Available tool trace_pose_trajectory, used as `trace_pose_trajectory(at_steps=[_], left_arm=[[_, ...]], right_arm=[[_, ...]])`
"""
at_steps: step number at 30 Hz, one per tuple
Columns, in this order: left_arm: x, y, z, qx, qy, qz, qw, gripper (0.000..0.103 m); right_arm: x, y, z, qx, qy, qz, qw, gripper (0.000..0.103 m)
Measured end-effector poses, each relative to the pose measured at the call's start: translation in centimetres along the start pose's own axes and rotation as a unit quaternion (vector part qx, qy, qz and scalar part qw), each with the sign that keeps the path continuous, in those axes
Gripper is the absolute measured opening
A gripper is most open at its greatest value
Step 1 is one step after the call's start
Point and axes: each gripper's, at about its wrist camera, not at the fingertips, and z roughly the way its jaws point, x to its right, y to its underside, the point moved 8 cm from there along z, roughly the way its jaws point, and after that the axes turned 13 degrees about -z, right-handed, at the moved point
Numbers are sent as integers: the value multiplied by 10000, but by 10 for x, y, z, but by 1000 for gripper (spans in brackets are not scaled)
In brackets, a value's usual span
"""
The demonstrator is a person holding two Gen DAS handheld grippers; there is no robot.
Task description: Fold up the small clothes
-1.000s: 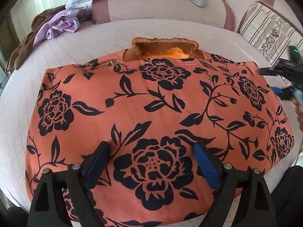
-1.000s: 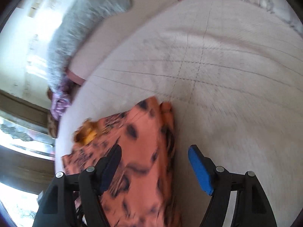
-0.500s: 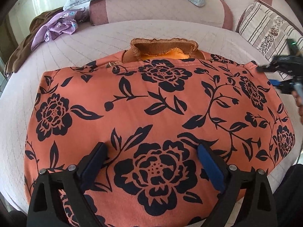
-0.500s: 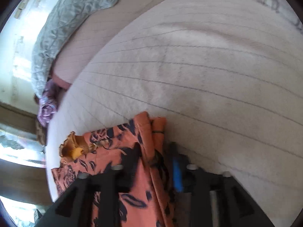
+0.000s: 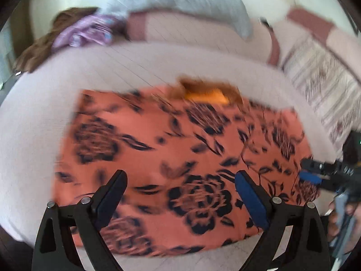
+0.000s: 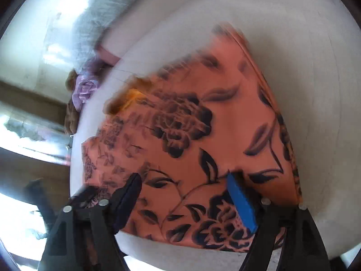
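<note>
Garment under work: an orange top with a black floral print (image 5: 180, 158), lying flat on the pale quilted bed surface (image 5: 140, 67), brown ribbed collar (image 5: 207, 88) pointing away from me. It appears already folded to a rough rectangle; both views are motion-blurred, so I cannot confirm sleeve positions or layer count.

Left gripper (image 5: 180, 187): jaws spread wide, hovering above the near half of the top, nothing between the pads. Right gripper (image 6: 185, 194): jaws also apart, positioned over the right-hand portion of the fabric. The blue pad (image 6: 241, 203) seems to press a shallow dent into the cloth, though I cannot tell whether it truly touches. I hold nothing with either tool.

Risks I judge from here:
- Blur indicates fast motion on both tools. Closing at this speed may pinch only the top layer, and the fold underneath would open on lifting.
- A pad dragging across the surface may bunch the cloth and skew the edges.
- The near hem lies close to the bed edge; a pull toward me could slide the top off.

Surroundings: a grey quilted blanket (image 5: 191, 2) on the pink headboard cushion (image 5: 191, 33), a purple and brown heap of clothes (image 5: 67, 36) far left, and a striped pillow (image 5: 325, 83) on the right, all well apart from the top.
</note>
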Motion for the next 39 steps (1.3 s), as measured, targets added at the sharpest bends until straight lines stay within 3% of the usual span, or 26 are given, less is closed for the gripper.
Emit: trace_pose_trajectory(at_steps=[1, 3, 7, 10, 15, 20, 28, 30, 31, 32, 33, 35, 39], left_arm=[[-15, -5, -12, 164, -18, -152, 9997, 96], [-45, -9, -22, 268, -206, -432, 9985, 96], [-115, -9, -25, 85, -474, -1247, 9910, 96], [-141, 2, -30, -44, -419, -1698, 9846, 96], [-150, 13, -31, -179, -228, -1928, 9808, 96], [-154, 21, -40, -207, -46, -2343, 9719, 96], [-146, 32, -16, -540, 14, -2221, 9735, 95], [-143, 35, -8, -680, 9, -2070, 9760, 71], [-145, 38, -3, -771, -187, -1973, 9771, 47], [-147, 38, -2, -775, -308, -1912, 9780, 32], [-145, 37, -1, -829, -178, -1880, 9785, 22], [-144, 31, -10, -850, -38, -2016, 9758, 17], [-131, 14, -49, -285, 1, -1746, 9842, 17]], right_arm=[[-1, -1, -7, 223, -39, -45, 9997, 80], [-2, -1, -8, 208, 22, -28, 9998, 80], [-1, 0, -4, 215, 43, -19, 9998, 80], [-2, 5, -3, 249, 21, -11, 9997, 80], [-2, 1, -6, 224, -15, 35, 9997, 80], [-1, 1, -8, 206, -92, 113, 9997, 80], [0, 1, -7, 226, -125, 60, 9996, 80], [0, 1, -7, 208, -129, 85, 9997, 80], [0, 1, -7, 201, -125, 89, 9997, 80], [0, 1, -7, 198, -123, 95, 9997, 80], [1, 1, -7, 197, -125, 99, 9997, 80], [1, 0, -7, 191, -131, 106, 9997, 80], [2, 0, -7, 165, -187, 114, 9996, 80]])
